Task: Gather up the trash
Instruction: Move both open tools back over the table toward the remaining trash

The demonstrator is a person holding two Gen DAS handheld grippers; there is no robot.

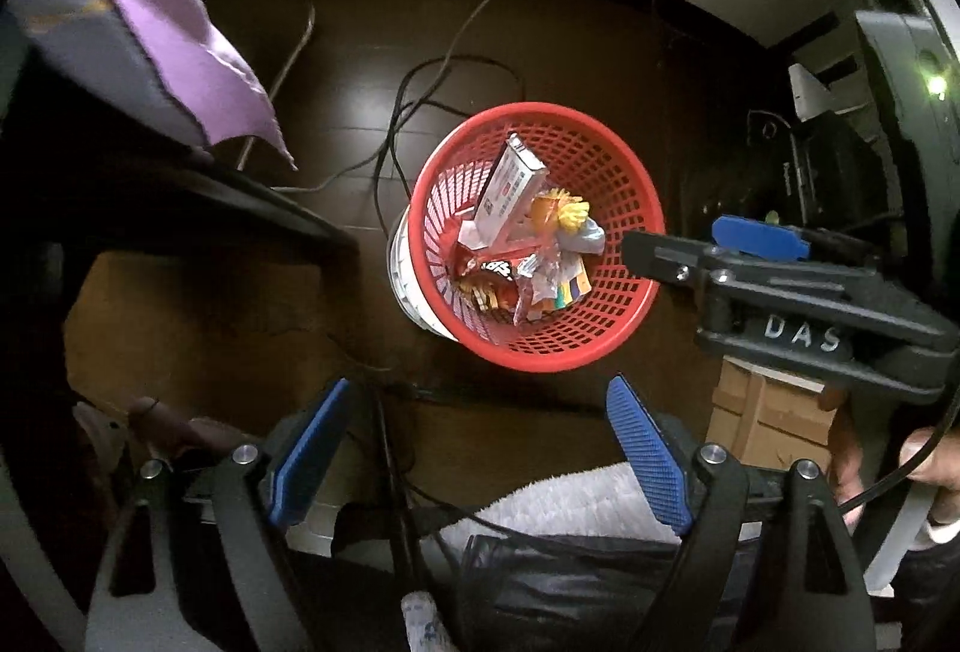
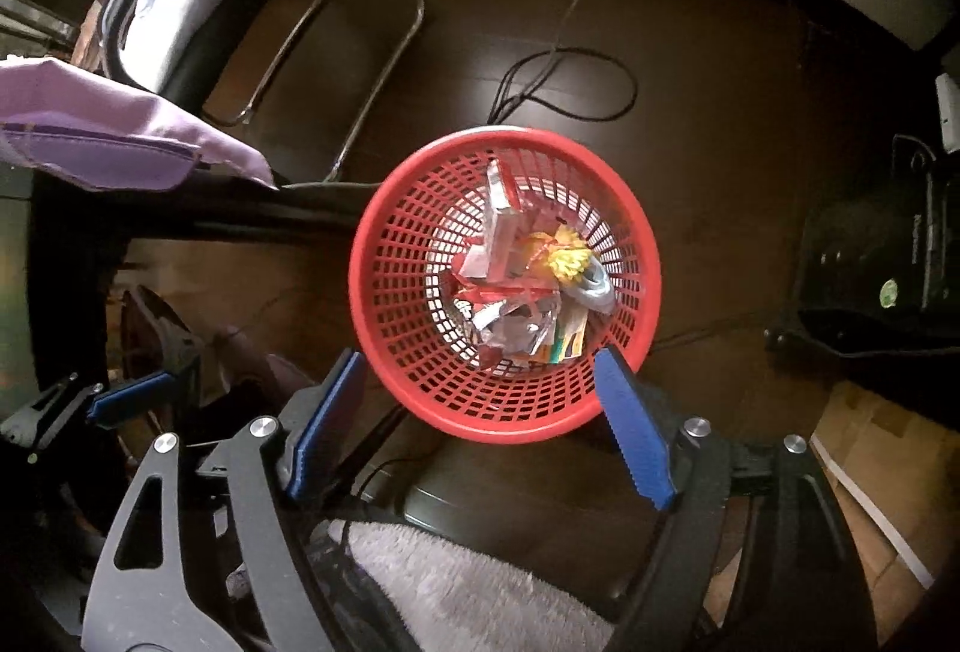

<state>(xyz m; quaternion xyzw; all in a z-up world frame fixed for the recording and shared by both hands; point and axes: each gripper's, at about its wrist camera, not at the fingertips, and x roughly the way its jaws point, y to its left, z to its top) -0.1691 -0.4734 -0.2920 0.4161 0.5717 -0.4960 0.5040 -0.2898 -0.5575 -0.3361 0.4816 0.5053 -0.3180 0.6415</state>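
Nearest to us, both tools hang above the dark brown wooden floor [image 1: 600, 51] with nothing between their fingers. Our left hand-held gripper [image 1: 477, 463] has its blue ribbed pads [image 1: 645, 463] spread wide apart, and below it we see a white fluffy cloth [image 1: 576, 502] and some black plastic film. Our right hand-held gripper [image 2: 480, 427] is likewise spread open — its blue pads [image 2: 630, 430] frame the near rim of the basket without touching it, as far as we can tell. In the left wrist view the right tool comes in from the right side as a black body with a blue finger, level with the basket's right rim.

Just beyond stands the round red plastic mesh wastebasket [image 2: 510, 412], upright on the floor in the middle of both views. The trash lies inside it: a flat white cardboard box [image 1: 510, 190] leaning tilted against the far inner wall, a yellow-and-orange crumpled wrapper [image 1: 561, 214] beside it, a grey wad to its right, and silver and red snack wrappers [image 1: 510, 280] piled on the bottom.

Farther off, black cables [image 1: 420, 99] loop across the floor behind the basket. At the left a purple cloth [image 1: 174, 33] hangs over a dark edge — near it the chrome legs of a chair [image 2: 360, 69]. A brown cardboard box [image 1: 762, 412] sits at the right.
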